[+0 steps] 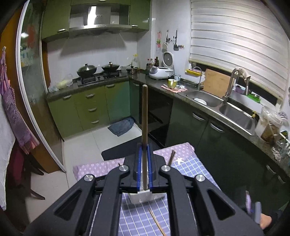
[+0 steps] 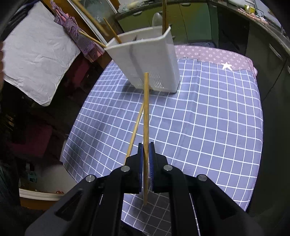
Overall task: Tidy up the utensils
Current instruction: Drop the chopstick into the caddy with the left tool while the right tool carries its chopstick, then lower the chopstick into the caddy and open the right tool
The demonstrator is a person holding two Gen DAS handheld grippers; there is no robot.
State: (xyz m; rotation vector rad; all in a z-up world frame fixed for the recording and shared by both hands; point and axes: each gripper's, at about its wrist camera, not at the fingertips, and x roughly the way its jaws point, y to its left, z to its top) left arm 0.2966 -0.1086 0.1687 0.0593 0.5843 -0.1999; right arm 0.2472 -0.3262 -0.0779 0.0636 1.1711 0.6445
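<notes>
My left gripper (image 1: 144, 145) is shut on a long brown wooden handle (image 1: 144, 116) that points forward past its fingers. Just under it is the white utensil holder (image 1: 145, 197). Two dark chopstick ends (image 1: 171, 157) poke up beside the right finger. In the right wrist view the holder (image 2: 155, 59) stands at the back of the checked tablecloth (image 2: 199, 118), with several chopsticks leaning out and a wooden handle (image 2: 164, 16) rising from it. My right gripper (image 2: 145, 145) is shut on a pale bamboo chopstick (image 2: 146, 112), held above the cloth. Another pale chopstick (image 2: 135, 131) lies on the cloth beside it.
A counter with a double sink (image 1: 204, 98) runs along the right, close to the table's edge. A stove with two woks (image 1: 87, 69) stands at the back. A white star (image 2: 226, 65) lies near the table's far corner. A white cloth (image 2: 36, 54) hangs at the left.
</notes>
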